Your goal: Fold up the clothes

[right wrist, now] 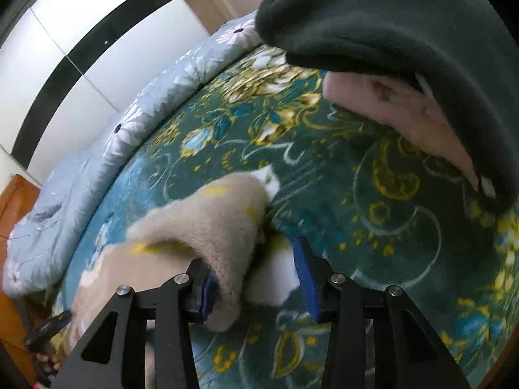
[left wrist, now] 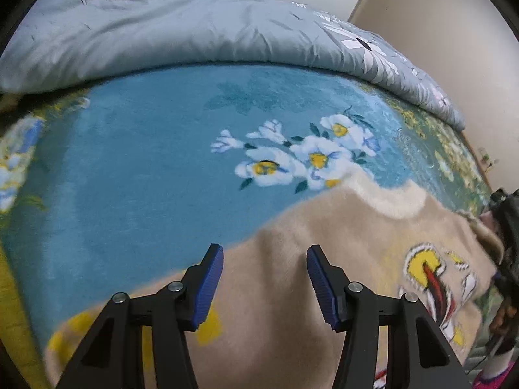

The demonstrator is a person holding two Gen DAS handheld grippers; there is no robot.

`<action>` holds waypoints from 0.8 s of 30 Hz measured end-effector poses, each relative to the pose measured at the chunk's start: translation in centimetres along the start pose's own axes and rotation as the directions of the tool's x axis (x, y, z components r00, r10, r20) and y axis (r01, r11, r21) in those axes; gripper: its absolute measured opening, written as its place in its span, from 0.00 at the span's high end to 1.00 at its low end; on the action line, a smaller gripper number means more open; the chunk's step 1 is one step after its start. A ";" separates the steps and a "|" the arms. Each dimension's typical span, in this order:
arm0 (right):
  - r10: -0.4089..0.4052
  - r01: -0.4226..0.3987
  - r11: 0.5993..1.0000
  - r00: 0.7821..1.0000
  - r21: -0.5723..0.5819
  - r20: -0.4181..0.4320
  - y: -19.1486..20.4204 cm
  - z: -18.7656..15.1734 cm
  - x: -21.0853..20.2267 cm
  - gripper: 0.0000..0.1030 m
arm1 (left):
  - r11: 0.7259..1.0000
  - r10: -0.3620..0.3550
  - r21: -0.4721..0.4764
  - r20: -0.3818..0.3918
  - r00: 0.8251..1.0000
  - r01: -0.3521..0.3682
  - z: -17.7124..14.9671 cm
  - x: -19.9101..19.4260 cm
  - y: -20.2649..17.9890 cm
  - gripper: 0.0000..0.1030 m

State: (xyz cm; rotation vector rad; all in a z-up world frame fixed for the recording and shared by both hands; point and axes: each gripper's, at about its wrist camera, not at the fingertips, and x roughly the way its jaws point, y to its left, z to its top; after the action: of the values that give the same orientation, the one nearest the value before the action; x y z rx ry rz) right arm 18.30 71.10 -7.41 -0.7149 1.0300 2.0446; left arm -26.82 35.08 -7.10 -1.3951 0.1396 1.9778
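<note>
2 handheld grippers work over a bed covered by a plush blue blanket [left wrist: 136,168] printed with white and yellow flowers. A beige fuzzy sweater [left wrist: 292,259] lies spread on that blanket, its pale collar toward the far side and a yellow, red and white embroidered figure [left wrist: 431,278] on its front.

From the left wrist view, the left gripper [left wrist: 264,282] hovers above the sweater's shoulder area, close to the edge where beige fabric meets blue blanket. Its 2 blue-padded fingers [left wrist: 207,288] stand spread apart with nothing pinched; only the sweater's surface shows through the gap.

From the right wrist view, the right gripper [right wrist: 256,288] has its fingers parted as well. A folded-over flap of the sweater [right wrist: 207,220], with white lining showing, rises up between them and drapes against the left blue pad [right wrist: 207,295]; the right pad [right wrist: 306,278] stands clear of the fabric, so the cloth is not clamped. Here the blanket [right wrist: 356,227] shows a dark teal border patterned with gold flowers.

A rumpled grey-blue quilt [left wrist: 162,32] with white daisy prints is bunched along the bed's far edge. A dark green fleece garment [right wrist: 405,32] with a pink inner layer [right wrist: 405,120] sits on the blanket at the upper right of the right view. White wardrobe panels [right wrist: 81,52] with a black stripe stand behind the bed.
</note>
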 end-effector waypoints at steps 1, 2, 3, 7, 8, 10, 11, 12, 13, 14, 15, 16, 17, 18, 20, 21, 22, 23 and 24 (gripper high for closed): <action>0.023 -0.022 0.999 1.000 -0.024 0.009 0.5 -0.2 -0.6 0.57 | 1.000 -0.010 -0.004 -0.005 1.000 0.010 0.2 0.6 0.0 0.44; 0.036 -0.035 0.997 0.999 -0.072 0.023 1.4 -0.3 -1.4 0.57 | 1.000 -0.009 0.000 -0.008 1.000 0.009 0.3 1.1 -0.2 0.43; 0.054 -0.049 0.991 0.998 -0.124 0.039 2.6 -0.2 -2.1 0.57 | 1.000 -0.004 0.011 -0.009 1.000 0.004 0.4 1.6 -0.4 0.42; 0.134 -0.097 0.940 0.987 -0.328 0.092 7.3 0.0 -4.8 0.56 | 0.999 -0.018 0.037 -0.020 1.000 0.019 0.9 2.7 -0.6 0.38; 0.165 -0.121 0.917 0.983 -0.380 0.085 8.6 0.1 -5.1 0.56 | 0.999 -0.028 0.031 -0.020 0.999 0.029 1.0 2.9 -0.5 0.37; 0.257 -0.258 0.841 0.964 -0.475 -0.067 12.0 0.1 -2.4 0.56 | 0.999 -0.047 0.020 -0.015 0.999 0.048 1.1 3.0 -0.3 0.36; 0.287 -0.321 0.798 0.947 -0.509 -0.147 13.5 0.0 -0.8 0.56 | 0.998 -0.053 0.019 -0.014 0.998 0.054 1.1 3.0 -0.2 0.36; 0.303 -0.375 0.756 0.927 -0.537 -0.221 15.1 -0.1 0.8 0.56 | 0.998 -0.054 0.023 -0.016 0.998 0.054 1.2 3.1 -0.3 0.36; 0.279 -0.385 0.735 0.922 -0.557 -0.269 16.3 -0.4 2.6 0.56 | 0.998 -0.053 0.028 -0.018 0.998 0.054 1.2 3.1 -0.3 0.36; 0.241 -0.373 0.730 0.924 -0.573 -0.296 17.2 -0.3 4.3 0.56 | 0.998 -0.052 0.037 -0.022 0.998 0.053 1.2 3.2 -0.4 0.35; 0.201 -0.362 0.723 0.925 -0.588 -0.322 18.0 -0.2 6.1 0.56 | 0.997 -0.052 0.046 -0.027 0.998 0.053 1.2 3.2 -0.6 0.35; 0.166 -0.353 0.718 0.924 -0.600 -0.345 18.7 -0.1 7.8 0.56 | 0.997 -0.052 0.055 -0.031 0.998 0.054 1.2 3.3 -0.7 0.35; 0.147 -0.352 0.723 0.919 -0.594 -0.366 18.8 0.1 9.0 0.56 | 0.997 -0.053 0.062 -0.032 0.998 0.055 1.2 3.3 -0.8 0.35; 0.139 -0.365 0.730 0.907 -0.577 -0.397 18.7 0.4 10.0 0.54 | 0.996 -0.052 0.069 -0.032 0.998 0.054 1.2 3.4 -0.9 0.35; 0.127 -0.388 0.743 0.882 -0.546 -0.453 18.3 0.9 11.9 0.45 | 0.995 -0.055 0.080 -0.030 0.998 0.057 1.0 3.4 -1.0 0.35; 0.129 -0.393 0.742 0.879 -0.543 -0.460 18.0 0.9 12.0 0.39 | 0.994 -0.061 0.087 -0.030 0.998 0.063 0.9 3.4 -1.1 0.35; 0.130 -0.399 0.741 0.875 -0.541 -0.467 17.7 0.8 12.2 0.36 | 0.993 -0.066 0.096 -0.032 0.997 0.069 0.9 3.5 -1.2 0.36; 0.127 -0.405 0.737 0.869 -0.541 -0.478 17.4 0.8 12.4 0.32 | 0.992 -0.068 0.107 -0.034 0.997 0.072 0.8 3.5 -1.4 0.37; 0.118 -0.411 0.735 0.861 -0.539 -0.495 17.0 0.7 12.8 0.30 | 0.990 -0.067 0.120 -0.038 0.997 0.071 0.7 3.6 -1.5 0.37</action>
State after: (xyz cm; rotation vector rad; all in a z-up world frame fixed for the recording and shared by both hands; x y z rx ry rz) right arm -2.87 69.12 -9.04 -1.5032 0.6699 2.6001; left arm -27.10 38.30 -9.43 -1.3375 0.2209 1.8584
